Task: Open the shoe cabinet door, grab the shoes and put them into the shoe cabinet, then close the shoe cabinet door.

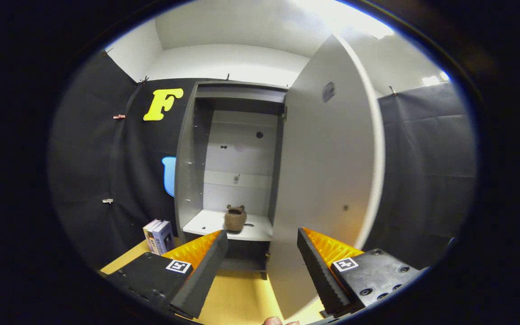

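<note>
Ahead of the gripper (262, 253), the shoe cabinet (188, 162) is seen with its door (327, 171) swung wide to the right. The fingers are spread well apart and nothing is held between them. On the lower shelf (206, 225), just beyond the fingertips, a small brown shoe-like item (235, 219) is set upright; its exact form is too small to be confirmed.

With a shoe apparently stowed and the door open, the step in hand is judged to be closing the door. The gripper should be brought round to the outer face of the door near its free edge, where leverage is greatest, and the door should be pushed in a smooth arc toward the cabinet front. The right finger lies close before the panel, so contact with the edge should be made deliberately, not by a glancing strike.

Beside the cabinet's left wall, a few boxes (158, 235) stand on the yellow floor (237, 293); they are clear of the door's path. At the bottom, beneath the fingers, a fingertip (272, 321) of the person is seen.
</note>
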{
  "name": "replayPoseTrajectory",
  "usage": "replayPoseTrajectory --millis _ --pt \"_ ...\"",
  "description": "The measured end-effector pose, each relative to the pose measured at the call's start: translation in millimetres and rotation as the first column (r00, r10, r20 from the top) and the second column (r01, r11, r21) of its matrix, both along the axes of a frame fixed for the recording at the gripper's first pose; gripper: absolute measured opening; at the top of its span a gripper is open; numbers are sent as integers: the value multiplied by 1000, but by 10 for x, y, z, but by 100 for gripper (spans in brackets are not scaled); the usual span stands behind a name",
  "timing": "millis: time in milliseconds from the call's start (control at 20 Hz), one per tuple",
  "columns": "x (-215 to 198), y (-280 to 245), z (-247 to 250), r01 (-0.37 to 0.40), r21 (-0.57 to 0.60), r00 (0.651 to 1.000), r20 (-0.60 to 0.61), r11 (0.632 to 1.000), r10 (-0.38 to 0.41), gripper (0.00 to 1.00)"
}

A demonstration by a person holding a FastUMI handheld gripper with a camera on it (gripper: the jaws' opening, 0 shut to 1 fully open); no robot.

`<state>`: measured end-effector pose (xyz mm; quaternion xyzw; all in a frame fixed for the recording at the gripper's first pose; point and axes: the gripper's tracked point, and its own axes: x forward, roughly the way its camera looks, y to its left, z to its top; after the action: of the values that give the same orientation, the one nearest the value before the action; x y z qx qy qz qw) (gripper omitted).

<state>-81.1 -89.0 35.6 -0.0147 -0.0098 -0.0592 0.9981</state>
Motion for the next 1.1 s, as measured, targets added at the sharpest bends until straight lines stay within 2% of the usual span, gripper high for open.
replayPoseTrajectory --millis 150,350,500,600,800,1100 --pt "-222 -468 81 93 15 996 0 996 -93 98" --pt "-445 -1158 133 239 7 971 6 971 -239 98" --pt "-420 -1583 -18 314 56 949 -45 948 -312 98" --pt "-254 -1817 -134 350 62 936 -62 935 -346 98" --pt "-5 -2169 -349 344 95 935 -120 934 -333 98" --pt "308 -2159 -643 277 199 953 -178 940 -243 99"
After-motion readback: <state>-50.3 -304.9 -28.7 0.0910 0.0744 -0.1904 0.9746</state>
